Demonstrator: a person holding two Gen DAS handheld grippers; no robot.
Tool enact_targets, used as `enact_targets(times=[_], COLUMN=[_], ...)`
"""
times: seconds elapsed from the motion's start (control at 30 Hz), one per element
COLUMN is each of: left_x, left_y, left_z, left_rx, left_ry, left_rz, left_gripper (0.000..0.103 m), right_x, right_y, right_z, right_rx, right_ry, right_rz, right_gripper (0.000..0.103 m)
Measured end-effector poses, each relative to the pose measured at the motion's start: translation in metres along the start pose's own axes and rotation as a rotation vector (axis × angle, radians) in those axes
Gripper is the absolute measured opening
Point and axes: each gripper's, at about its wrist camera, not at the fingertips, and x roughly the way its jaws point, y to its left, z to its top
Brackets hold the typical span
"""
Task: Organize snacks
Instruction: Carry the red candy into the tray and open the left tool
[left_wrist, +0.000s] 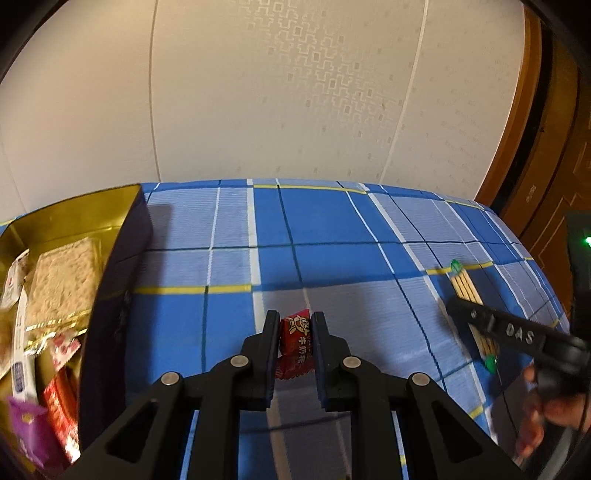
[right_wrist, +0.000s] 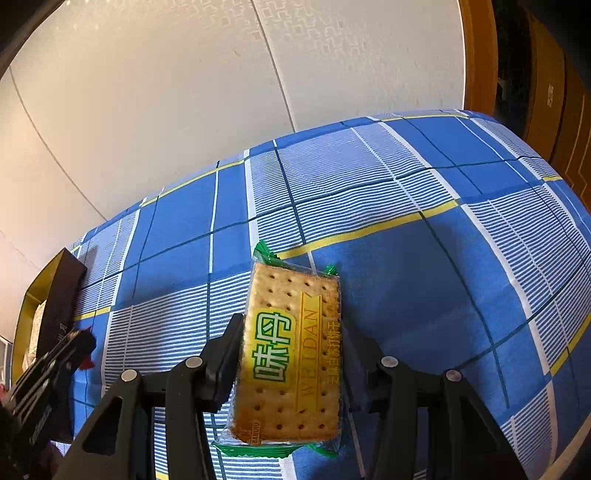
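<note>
My left gripper (left_wrist: 294, 321) is shut on a small red wrapped candy (left_wrist: 295, 341) and holds it just above the blue checked cloth. My right gripper (right_wrist: 291, 325) is shut on a green-edged cracker packet (right_wrist: 291, 350), pinched by its long sides. That packet (left_wrist: 469, 291) and the right gripper (left_wrist: 458, 308) also show at the right of the left wrist view. The left gripper (right_wrist: 83, 341) with a bit of red candy shows at the lower left of the right wrist view. A dark box with a gold lining (left_wrist: 122, 266) stands at the left, holding several snack packets.
The box (right_wrist: 61, 295) also shows at the left in the right wrist view. The blue checked cloth (left_wrist: 332, 229) covers the surface up to a pale wall behind. A brown wooden door (left_wrist: 546, 155) stands at the right past the cloth's edge.
</note>
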Motion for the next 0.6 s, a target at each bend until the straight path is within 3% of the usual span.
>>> enact_targets(times=[0.33,0.6], left_x=[-0.03,-0.057], left_y=[0.019,0.036], left_z=[-0.013,-0.02], left_rx=[-0.038,-0.006], left_ry=[-0.039,-0.087], left_rz=[-0.02,0.012], left_gripper=[0.017,0.017], right_x=[-0.004,-0.011], right_y=[0.009,0.033], right_z=[-0.004,-0.005], right_rx=[0.001,-0.069], right_ry=[-0.013,-0.058], right_rz=[0.024,0.035], right_gripper=[0.051,0.051])
